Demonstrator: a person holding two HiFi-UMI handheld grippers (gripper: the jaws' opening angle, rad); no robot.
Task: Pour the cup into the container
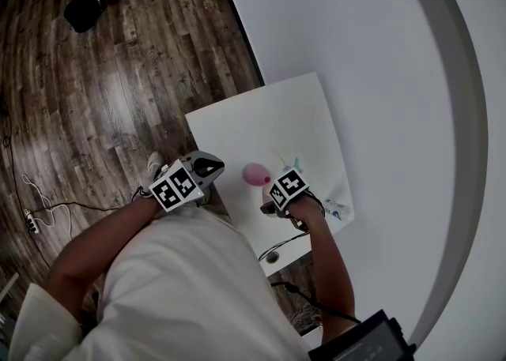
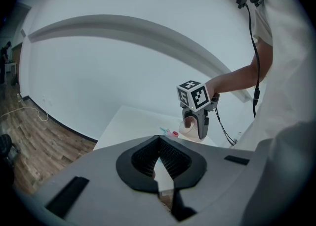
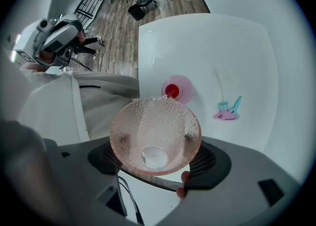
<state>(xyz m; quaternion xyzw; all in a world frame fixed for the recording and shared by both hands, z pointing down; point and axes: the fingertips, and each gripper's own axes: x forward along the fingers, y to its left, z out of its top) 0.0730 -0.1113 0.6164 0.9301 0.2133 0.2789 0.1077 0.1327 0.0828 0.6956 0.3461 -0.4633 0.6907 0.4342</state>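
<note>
No word, number or brand can be read anywhere; the only signs are black-and-white square patterns on the cubes of the left gripper point(image 1: 210, 167) and right gripper point(image 2: 192, 130).

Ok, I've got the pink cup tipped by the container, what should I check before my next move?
1. Right gripper holding the cup: ok, jaws shut on its sides.
2. Cup emptied: ok, nothing seen inside.
3. Container upright on the table, red contents in it: ok.
4. Cup's lip over the container: cannot tell, its rim only meets the container's edge in the right gripper view.
5. Left gripper out of the way: ok, shut, empty, at the table's edge.
</note>
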